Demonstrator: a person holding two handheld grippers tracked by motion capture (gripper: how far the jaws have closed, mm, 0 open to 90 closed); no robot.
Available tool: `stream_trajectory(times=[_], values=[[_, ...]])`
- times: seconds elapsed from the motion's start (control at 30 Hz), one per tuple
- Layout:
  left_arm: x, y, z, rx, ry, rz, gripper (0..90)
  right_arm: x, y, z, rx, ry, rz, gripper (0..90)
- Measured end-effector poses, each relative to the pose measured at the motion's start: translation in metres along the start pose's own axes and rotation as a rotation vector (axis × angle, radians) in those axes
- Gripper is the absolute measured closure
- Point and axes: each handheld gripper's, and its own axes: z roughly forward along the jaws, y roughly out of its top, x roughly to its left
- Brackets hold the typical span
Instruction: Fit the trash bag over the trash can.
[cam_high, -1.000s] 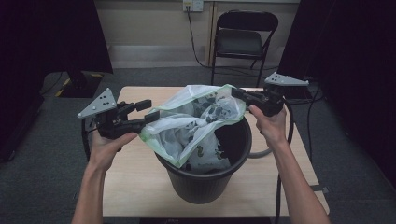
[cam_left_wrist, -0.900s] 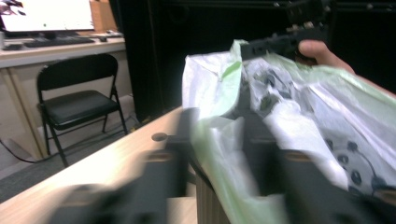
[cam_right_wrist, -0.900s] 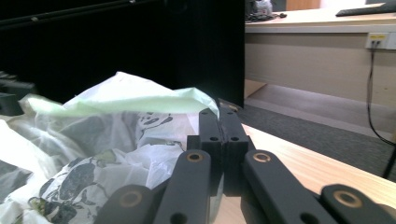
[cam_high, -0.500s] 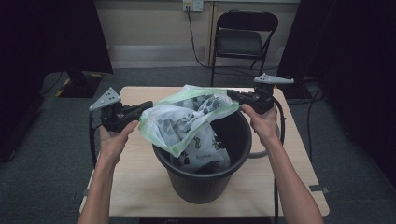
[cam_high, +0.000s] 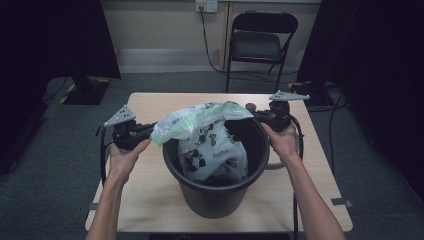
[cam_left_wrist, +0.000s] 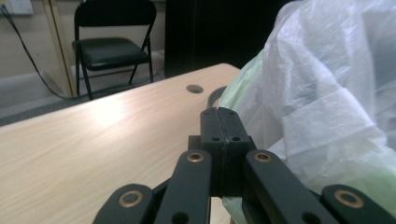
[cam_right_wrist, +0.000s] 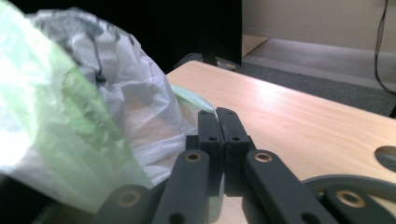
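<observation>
A black bin (cam_high: 215, 192) stands on the wooden table (cam_high: 145, 200). A white plastic bag (cam_high: 212, 147) with a green rim and dark print hangs into it. The bag's rim is stretched between both grippers above the bin's mouth. My left gripper (cam_high: 151, 131) is at the bin's left side, shut on the bag's rim. My right gripper (cam_high: 250, 110) is at the far right of the rim, also shut on it. In the left gripper view the jaws (cam_left_wrist: 219, 112) are pressed together beside the bag (cam_left_wrist: 327, 93). In the right gripper view the gripper (cam_right_wrist: 217, 112) meets the green edge (cam_right_wrist: 194, 99).
A black folding chair (cam_high: 260, 40) stands behind the table, with a wall socket and cable above it. The table has a round cable hole (cam_left_wrist: 194, 88) near its far edge. Dark curtains hang at both sides. The bin's rim (cam_right_wrist: 345, 182) lies under the right gripper.
The bag's body has sunk from over the bin's top down into it. Both grippers have come slightly lower and still hold the rim.
</observation>
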Motion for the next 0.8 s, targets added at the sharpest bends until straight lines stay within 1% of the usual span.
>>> stream_trajectory(times=[0.03,0.07,0.1,0.13,0.17,0.23,0.27,0.33,0.37,0.43,0.47,0.5,0.53,0.57,0.63,0.7,0.73,0.8], values=[[-0.002,0.003,-0.003,-0.018,0.009,0.003,88.6,0.001,0.003,-0.002,-0.006,-0.012,-0.005,79.2],[-0.003,0.007,-0.005,-0.054,0.011,0.004,83.9,0.002,0.006,-0.004,-0.019,-0.028,-0.004,74.7],[-0.005,0.011,-0.008,-0.086,0.006,-0.01,76.3,0.002,0.01,-0.007,-0.027,-0.031,-0.005,74.5],[-0.007,0.015,-0.011,-0.12,-0.009,0.0,73.6,0.002,0.014,-0.01,-0.036,-0.031,-0.01,72.1],[-0.01,0.019,-0.014,-0.145,-0.017,0.016,72.7,0.003,0.018,-0.013,-0.05,-0.033,-0.009,68.5],[-0.015,0.027,-0.018,-0.187,-0.032,0.019,66.4,0.005,0.025,-0.02,-0.076,-0.047,-0.006,61.7],[-0.018,0.03,-0.019,-0.201,-0.042,0.031,65.4,0.006,0.028,-0.024,-0.089,-0.054,-0.01,61.2],[-0.024,0.035,-0.019,-0.199,-0.045,0.053,59.6,0.01,0.032,-0.03,-0.111,-0.052,-0.013,58.0],[-0.026,0.036,-0.018,-0.194,-0.051,0.06,55.5,0.012,0.034,-0.034,-0.122,-0.043,-0.015,56.3],[-0.029,0.036,-0.015,-0.17,-0.062,0.077,54.1,0.016,0.035,-0.038,-0.132,-0.025,-0.021,54.9],[-0.03,0.035,-0.015,-0.155,-0.067,0.083,52.5,0.02,0.036,-0.04,-0.13,-0.018,-0.032,53.9],[-0.031,0.034,-0.015,-0.151,-0.081,0.09,50.9,0.023,0.036,-0.041,-0.133,-0.017,-0.041,52.7],[-0.032,0.034,-0.016,-0.15,-0.09,0.093,50.8,0.025,0.036,-0.043,-0.131,-0.005,-0.046,52.7],[-0.035,0.033,-0.018,-0.148,-0.088,0.098,50.4,0.027,0.035,-0.044,-0.131,0.004,-0.051,52.2],[-0.036,0.031,-0.023,-0.131,-0.099,0.115,48.7,0.032,0.034,-0.048,-0.126,0.012,-0.067,50.1],[-0.037,0.029,-0.027,-0.119,-0.102,0.127,47.4,0.035,0.032,-0.052,-0.136,0.03,-0.06,48.6],[-0.037,0.028,-0.029,-0.11,-0.106,0.126,47.3,0.036,0.031,-0.054,-0.14,0.039,-0.058,47.8],[-0.038,0.027,-0.033,-0.109,-0.141,0.12,47.3,0.037,0.03,-0.055,-0.132,0.039,-0.061,46.4]])
